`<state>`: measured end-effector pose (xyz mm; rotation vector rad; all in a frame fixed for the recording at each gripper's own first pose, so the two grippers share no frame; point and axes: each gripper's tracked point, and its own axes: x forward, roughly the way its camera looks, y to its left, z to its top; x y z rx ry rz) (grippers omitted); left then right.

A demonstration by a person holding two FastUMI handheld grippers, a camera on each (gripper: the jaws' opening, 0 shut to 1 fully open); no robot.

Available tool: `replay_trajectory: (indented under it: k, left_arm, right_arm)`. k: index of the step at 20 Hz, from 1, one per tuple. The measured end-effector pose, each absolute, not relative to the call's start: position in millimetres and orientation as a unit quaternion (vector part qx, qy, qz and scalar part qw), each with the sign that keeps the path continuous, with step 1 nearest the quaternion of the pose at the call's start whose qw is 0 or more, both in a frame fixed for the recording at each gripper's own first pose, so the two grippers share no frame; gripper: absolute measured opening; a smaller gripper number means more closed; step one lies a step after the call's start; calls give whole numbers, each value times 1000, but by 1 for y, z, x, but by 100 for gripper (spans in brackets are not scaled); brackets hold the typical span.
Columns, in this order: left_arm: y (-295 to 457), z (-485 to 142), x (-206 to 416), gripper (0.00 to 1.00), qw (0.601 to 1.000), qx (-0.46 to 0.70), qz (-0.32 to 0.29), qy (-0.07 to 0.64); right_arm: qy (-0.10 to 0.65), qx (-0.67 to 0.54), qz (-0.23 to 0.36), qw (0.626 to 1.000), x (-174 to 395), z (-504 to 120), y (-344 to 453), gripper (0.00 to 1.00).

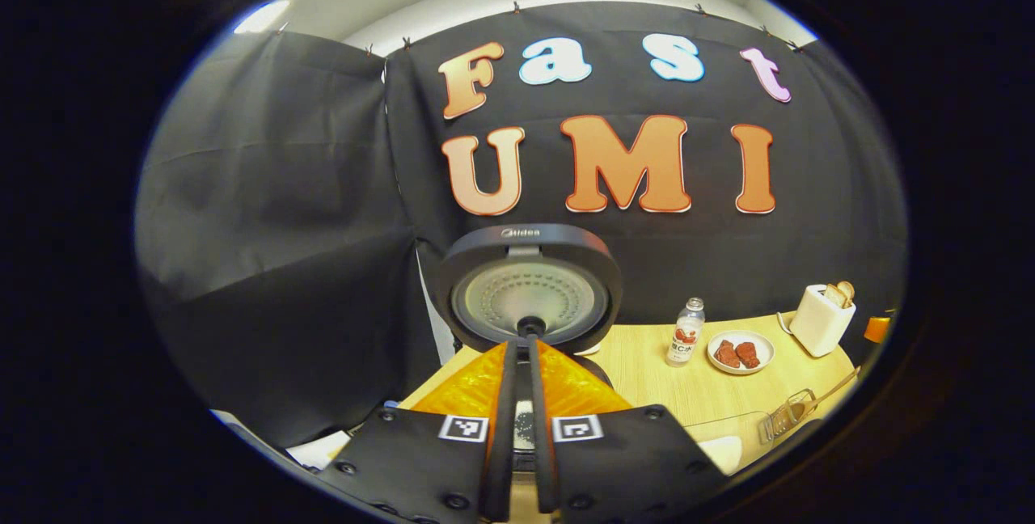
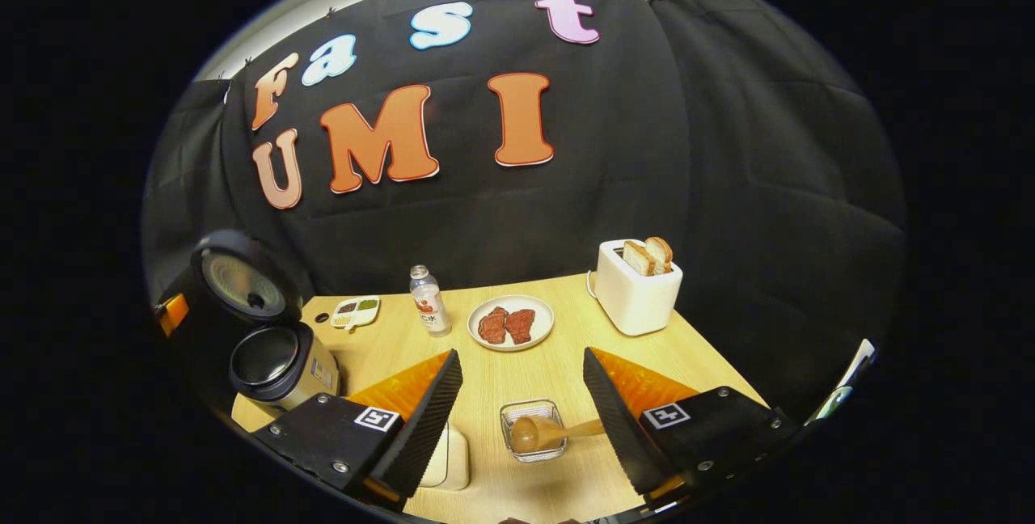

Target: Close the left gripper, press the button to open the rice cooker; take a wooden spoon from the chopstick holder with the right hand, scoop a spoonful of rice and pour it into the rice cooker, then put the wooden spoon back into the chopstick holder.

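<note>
Seeing the rice cooker [image 2: 279, 362] open, I aimed my spread right tool [image 2: 521, 395] squarely over the wooden spoon [image 2: 546, 432]; left tool [image 1: 521, 362] was closed, empty.

Pale matt wood table [image 2: 558, 362], glossy white plastic toaster [image 2: 635, 297], wooden spoon [image 2: 538, 433]

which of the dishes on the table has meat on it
The round white plate, between the bottle and the toaster, carries two red pieces of meat. The small tray near the rice cooker is divided into compartments holding darker and green bits.
</note>
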<state>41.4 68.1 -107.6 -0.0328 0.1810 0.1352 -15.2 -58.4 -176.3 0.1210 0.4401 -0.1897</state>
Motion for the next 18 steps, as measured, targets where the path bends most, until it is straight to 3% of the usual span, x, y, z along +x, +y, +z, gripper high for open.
replay_trajectory:
  k: [1, 4, 5, 7, 8, 10, 14, 18]
  left_arm:
    - [70, -103, 37, 36, 994, -9, 69, 84]
    - [71, -91, 25, 58, 995, -1, 78, 70]
    - [70, -89, 22, 74, 994, 1, 81, 67]
    - [65, -88, 17, 67, 994, 11, 87, 60]
    - [65, -88, 13, 71, 994, 17, 91, 59]
    - [59, -88, 8, 67, 993, 22, 95, 63]
    - [47, -94, 1, 75, 992, 30, 101, 76]
    - [27, -92, -4, 72, 991, 36, 99, 80]
  right_arm:
    - [221, 61, -96, 969, -14, -181, -62, 94]
    - [233, 65, -99, 965, -11, -196, -71, 94]
    - [238, 67, -100, 964, -11, -204, -74, 94]
    - [251, 71, -102, 960, -11, -220, -80, 94]
    - [258, 71, -105, 958, -11, -228, -85, 94]
    - [267, 71, -109, 955, -11, -240, -98, 94]
    - [267, 58, -111, 956, -13, -251, -121, 94]
    - [296, 78, -108, 946, -22, -290, -128, 94]
